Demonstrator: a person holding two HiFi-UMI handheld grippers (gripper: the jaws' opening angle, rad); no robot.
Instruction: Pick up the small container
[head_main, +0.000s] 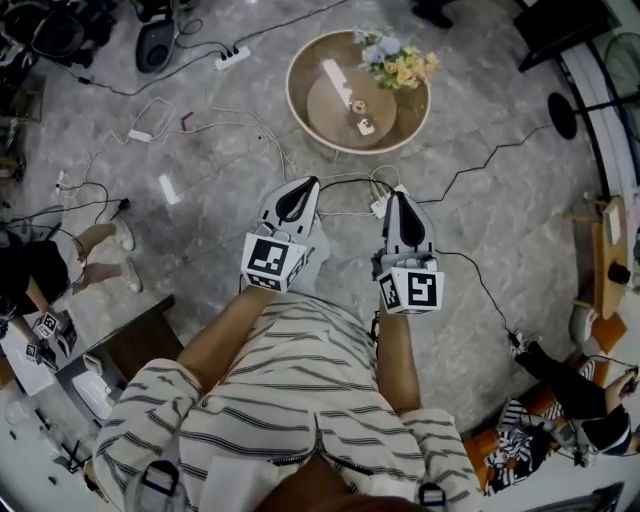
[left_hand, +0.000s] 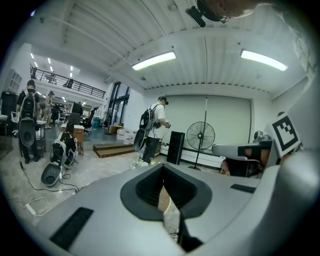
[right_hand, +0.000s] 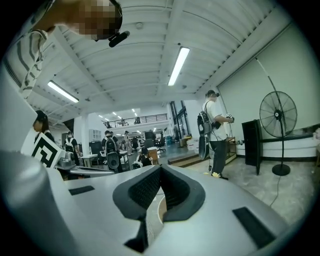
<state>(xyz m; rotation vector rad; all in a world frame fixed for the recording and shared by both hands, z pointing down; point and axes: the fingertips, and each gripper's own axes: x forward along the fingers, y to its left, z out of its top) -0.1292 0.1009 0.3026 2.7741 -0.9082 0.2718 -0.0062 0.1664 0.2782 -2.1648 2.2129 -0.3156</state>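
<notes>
A small white container (head_main: 365, 126) stands on a round wooden table (head_main: 300, 100) on the floor ahead of me, with another tiny item (head_main: 357, 105) just behind it. A bunch of flowers (head_main: 398, 62) lies at the table's far right. My left gripper (head_main: 313, 181) and right gripper (head_main: 398, 192) are held side by side, short of the table and pointing towards it. In the left gripper view the left gripper (left_hand: 163, 167) has its tips together with nothing held. The right gripper (right_hand: 160, 169) looks the same in its own view. Neither gripper view shows the container.
Cables and a power strip (head_main: 232, 57) trail over the grey floor around the table. A seated person (head_main: 60, 255) is at the left and another person (head_main: 580, 400) at the lower right. A fan base (head_main: 562, 115) stands at the right. A standing person (left_hand: 152, 130) and a fan (left_hand: 200, 136) are farther off.
</notes>
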